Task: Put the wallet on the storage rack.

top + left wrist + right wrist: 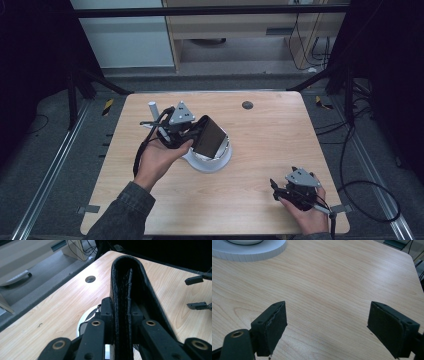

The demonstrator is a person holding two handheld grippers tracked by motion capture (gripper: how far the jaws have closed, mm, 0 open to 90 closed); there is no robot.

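Left gripper (pixel 122 322) jaws are clenched on a black leather-look wallet (pixel 130 285), pinching it at one end so the folded spine sticks out ahead of the jaws. In the left gripper view the pads sit on both outer faces, with the wallet's two leaves pressed together between them. The grip looks firm enough for carrying; holding it by the open end keeps it from flapping open.

In the high view the wallet (pixel 209 136) hangs tilted over a white round dish (pixel 212 162) near the table's middle. Whether its lower edge touches the dish or just clears it, cannot tell. Probably it is being set into or lifted off that dish. The left hand (pixel 160 157) wraps the gripper body from below.

Right gripper (pixel 328 325) jaws are released, spread wide, nothing between the pads, just bare wooden table (pixel 332 277) under them. It sits parked at the near right corner in the high view (pixel 292 192), well apart from the wallet, likely idle so it stays out of the left hand's way. The dish's ribbed rim (pixel 249 252) shows at the top left of the right gripper view.

A small dark round hole (pixel 247 105) sits in the tabletop toward the far edge.
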